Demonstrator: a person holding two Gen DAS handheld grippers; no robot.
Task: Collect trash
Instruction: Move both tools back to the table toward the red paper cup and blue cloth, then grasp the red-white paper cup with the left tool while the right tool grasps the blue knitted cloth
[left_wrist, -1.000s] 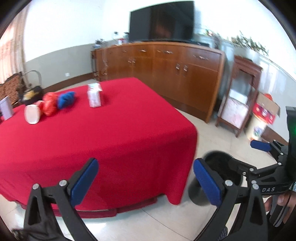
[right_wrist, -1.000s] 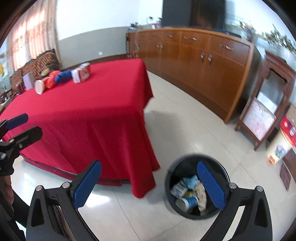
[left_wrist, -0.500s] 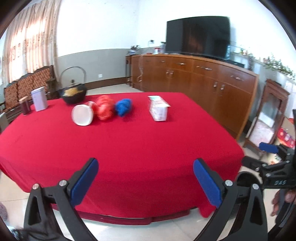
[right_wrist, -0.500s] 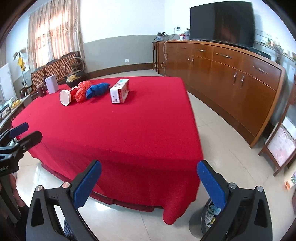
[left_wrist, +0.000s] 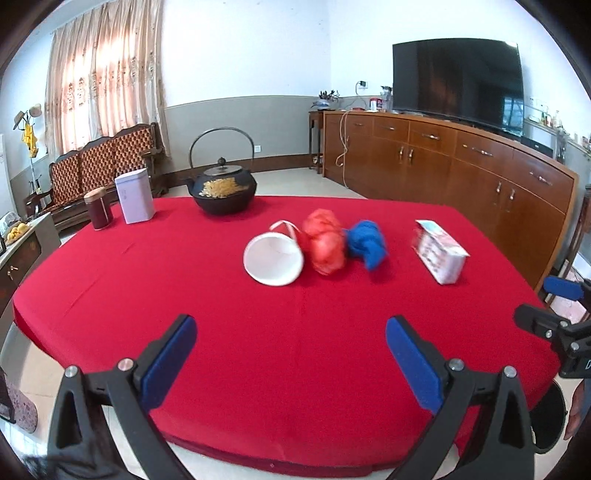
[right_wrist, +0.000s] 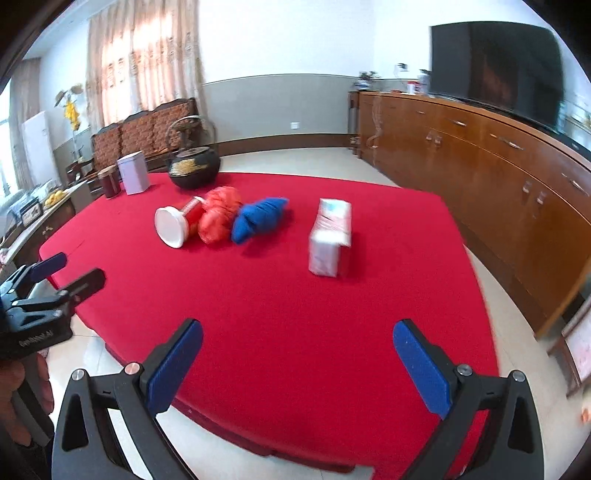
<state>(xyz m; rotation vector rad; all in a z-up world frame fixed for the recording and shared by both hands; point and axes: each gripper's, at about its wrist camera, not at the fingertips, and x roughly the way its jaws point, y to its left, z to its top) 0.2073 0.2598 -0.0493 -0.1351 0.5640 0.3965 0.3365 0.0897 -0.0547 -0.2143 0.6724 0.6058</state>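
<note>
On the red tablecloth (left_wrist: 221, 332) lie a tipped white paper cup (left_wrist: 274, 261), a crumpled red bag (left_wrist: 325, 242), a crumpled blue bag (left_wrist: 367, 244) and a white tissue pack (left_wrist: 439, 251). They also show in the right wrist view: cup (right_wrist: 176, 223), red bag (right_wrist: 218, 214), blue bag (right_wrist: 258, 218), tissue pack (right_wrist: 330, 236). My left gripper (left_wrist: 290, 354) is open and empty over the near table edge. My right gripper (right_wrist: 297, 363) is open and empty, also short of the items. A black bin's rim (left_wrist: 550, 424) shows at lower right.
A black iron teapot (left_wrist: 223, 190), a white tin (left_wrist: 135, 201) and a dark red jar (left_wrist: 98, 208) stand at the table's far side. A wooden sideboard (left_wrist: 461, 162) with a TV (left_wrist: 458, 79) lines the right wall. A wooden bench (left_wrist: 99, 162) stands behind.
Both grippers swung up and left from the bin on the floor toward the table. The trash items now sit ahead of both. Both stayed open and empty.
</note>
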